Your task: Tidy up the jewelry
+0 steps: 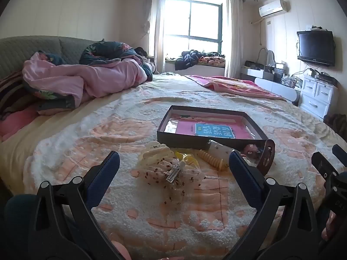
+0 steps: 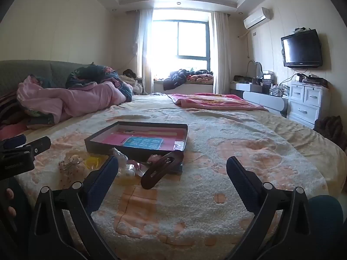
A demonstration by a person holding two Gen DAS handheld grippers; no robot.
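Observation:
A shallow dark box (image 1: 195,142) with a pink lining and a blue card lies on the bed; it also shows in the right wrist view (image 2: 97,146). In front of it lies a pile of hair accessories: a floral scrunchie with a metal clip (image 1: 173,172), a cream claw clip (image 1: 155,151), a yellow spiral tie (image 1: 212,161) and a brown barrette (image 1: 267,157). The barrette (image 2: 159,170) shows in the right wrist view too. My left gripper (image 1: 173,166) is open, its fingers on either side of the scrunchie. My right gripper (image 2: 172,171) is open and empty, to the right of the pile.
The fleece blanket (image 2: 216,195) covers the bed. A pink duvet heap (image 1: 76,82) lies at the far left and a red blanket (image 1: 229,84) at the far right. White drawers (image 2: 308,99) and a wall TV (image 2: 301,48) stand on the right.

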